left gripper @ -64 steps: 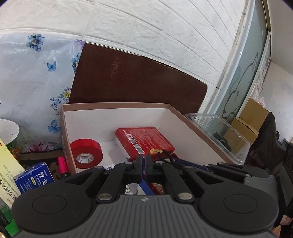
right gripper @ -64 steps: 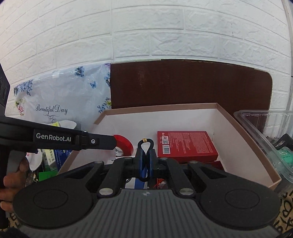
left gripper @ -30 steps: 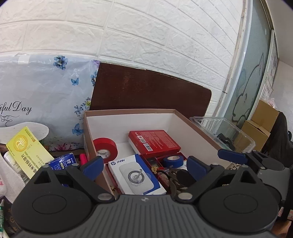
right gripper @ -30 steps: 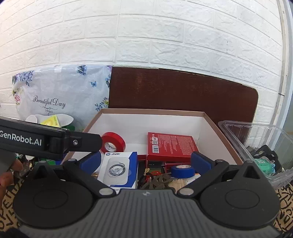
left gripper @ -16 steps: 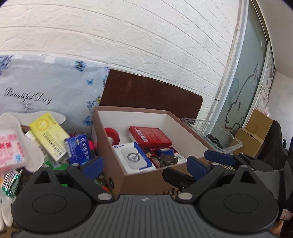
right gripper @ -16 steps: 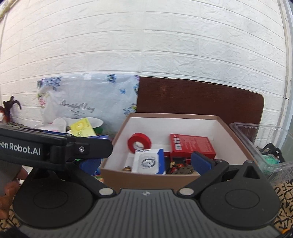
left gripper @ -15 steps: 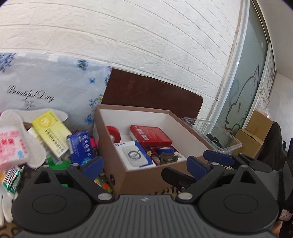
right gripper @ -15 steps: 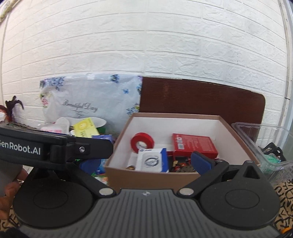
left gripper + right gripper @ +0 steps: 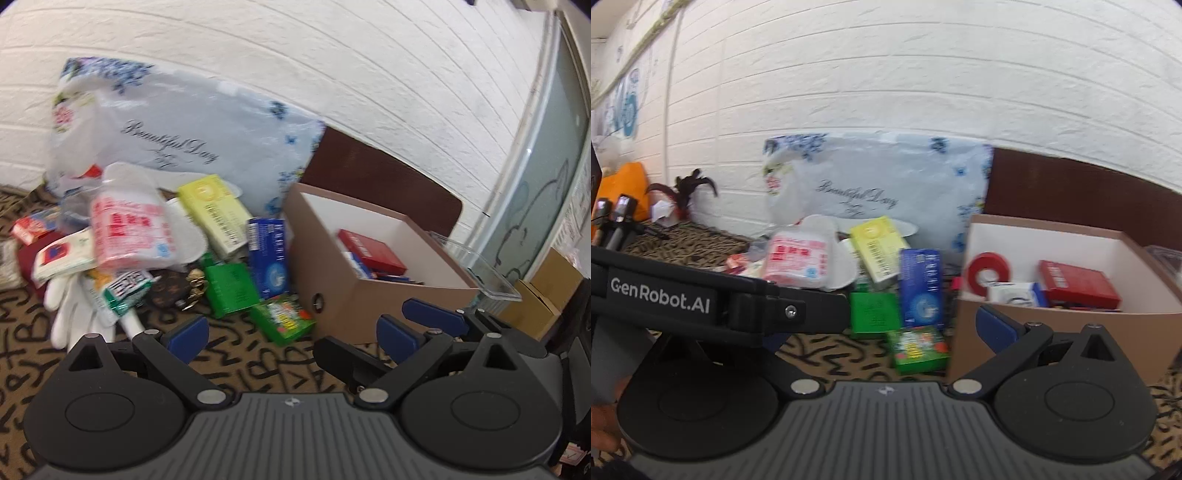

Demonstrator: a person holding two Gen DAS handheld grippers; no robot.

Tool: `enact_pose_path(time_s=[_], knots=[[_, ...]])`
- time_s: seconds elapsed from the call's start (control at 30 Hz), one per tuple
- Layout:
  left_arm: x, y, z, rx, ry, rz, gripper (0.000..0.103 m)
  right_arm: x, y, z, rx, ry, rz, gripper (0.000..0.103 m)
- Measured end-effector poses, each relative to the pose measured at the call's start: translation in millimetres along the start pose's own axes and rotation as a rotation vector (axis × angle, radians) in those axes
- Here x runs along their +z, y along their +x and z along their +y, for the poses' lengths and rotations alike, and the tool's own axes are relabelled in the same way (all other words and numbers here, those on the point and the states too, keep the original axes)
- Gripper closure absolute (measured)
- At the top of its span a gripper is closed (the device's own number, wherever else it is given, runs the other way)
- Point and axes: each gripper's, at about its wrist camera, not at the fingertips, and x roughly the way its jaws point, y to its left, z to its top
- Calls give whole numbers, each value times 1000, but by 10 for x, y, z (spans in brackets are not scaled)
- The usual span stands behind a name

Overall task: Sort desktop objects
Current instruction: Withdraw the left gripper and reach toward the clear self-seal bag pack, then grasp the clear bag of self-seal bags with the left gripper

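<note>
- Left wrist view: the left gripper (image 9: 291, 338) is spread wide and holds nothing, above the patterned cloth (image 9: 236, 354).
- The brown box (image 9: 369, 295) sits to the right with a red box (image 9: 371, 251) inside. Left of it is a heap: blue box (image 9: 267, 254), yellow box (image 9: 216, 214), two green boxes, pink pack (image 9: 127, 232), white glove (image 9: 79, 314).
- Right wrist view: the right gripper (image 9: 879, 328) is also wide and empty; its left finger is hidden behind the other gripper's arm.
- The brown box (image 9: 1052, 332) holds red tape (image 9: 988, 273) and the red box (image 9: 1078, 282). Just left of it lie a green box (image 9: 918, 349) and the blue box (image 9: 921, 288).
</note>
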Motion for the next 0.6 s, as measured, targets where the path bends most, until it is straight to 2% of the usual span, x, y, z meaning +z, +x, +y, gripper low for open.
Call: enact_pose_path(time_s=[0.33,0.6], knots=[[182,-36,581,87,-59,-47,3,-60,389,348,111,-33,48,2],[454,276,998,105,-59,-47,5,44,869,444,160,-39,50,2]])
